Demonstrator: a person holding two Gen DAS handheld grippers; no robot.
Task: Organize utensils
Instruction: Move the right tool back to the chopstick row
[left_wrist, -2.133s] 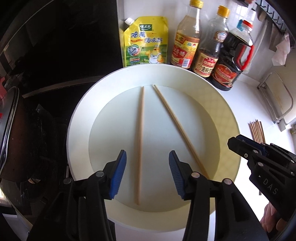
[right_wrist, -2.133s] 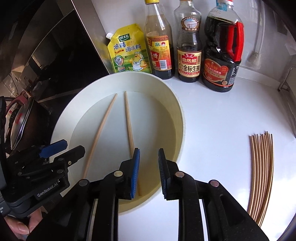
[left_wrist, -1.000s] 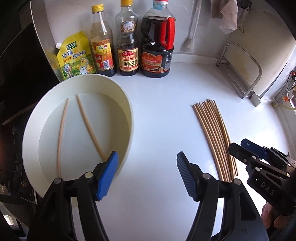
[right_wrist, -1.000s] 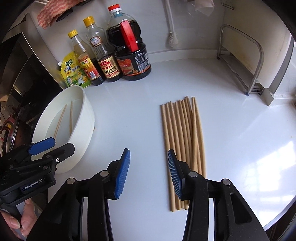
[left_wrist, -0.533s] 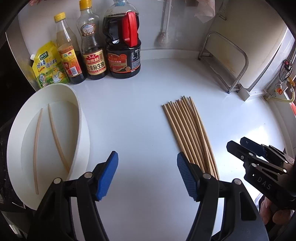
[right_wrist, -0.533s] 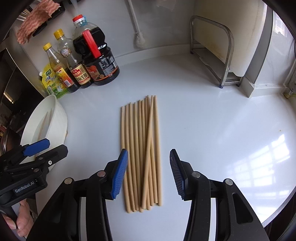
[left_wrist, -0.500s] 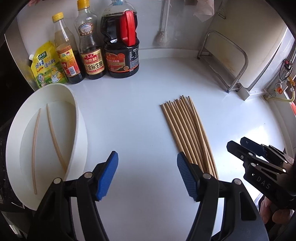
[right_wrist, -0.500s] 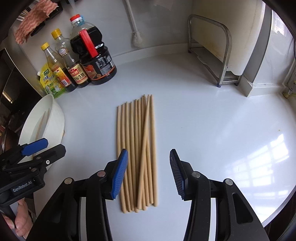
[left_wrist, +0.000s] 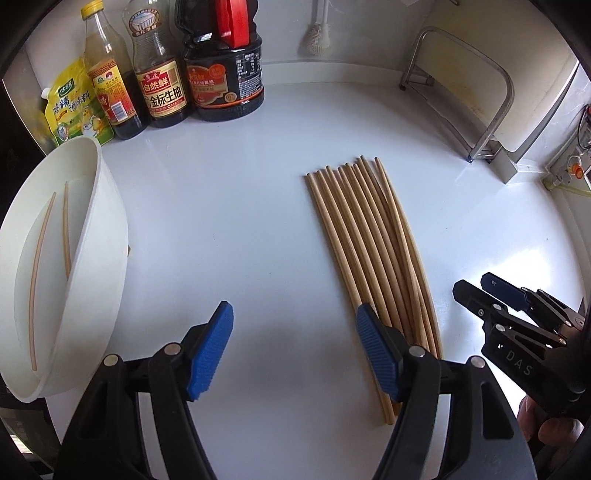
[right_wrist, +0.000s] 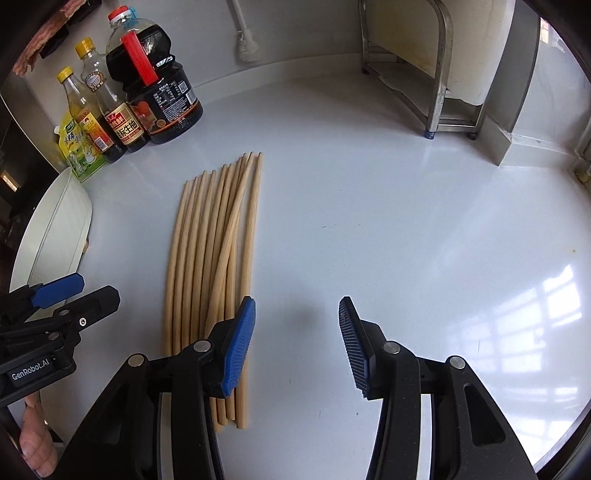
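Observation:
A bundle of several wooden chopsticks (left_wrist: 373, 251) lies on the white counter; it also shows in the right wrist view (right_wrist: 214, 258). A white bowl (left_wrist: 99, 236) at the left holds two chopsticks (left_wrist: 40, 258); its rim shows in the right wrist view (right_wrist: 55, 229). My left gripper (left_wrist: 295, 350) is open and empty above the counter, its right finger over the bundle's near end. My right gripper (right_wrist: 297, 343) is open and empty, just right of the bundle. Each gripper shows in the other's view: the right one (left_wrist: 517, 325) and the left one (right_wrist: 55, 306).
Three sauce bottles (left_wrist: 221, 62) and a yellow seasoning pouch (left_wrist: 74, 107) stand at the back left. A metal rack (left_wrist: 461, 92) stands at the back right. The counter's front edge curves at the lower right of the right wrist view (right_wrist: 554, 443).
Both grippers have swung right, from over the bowl to the chopstick bundle on the counter. The right gripper's jaws have opened wider. The two chopsticks stay in the bowl.

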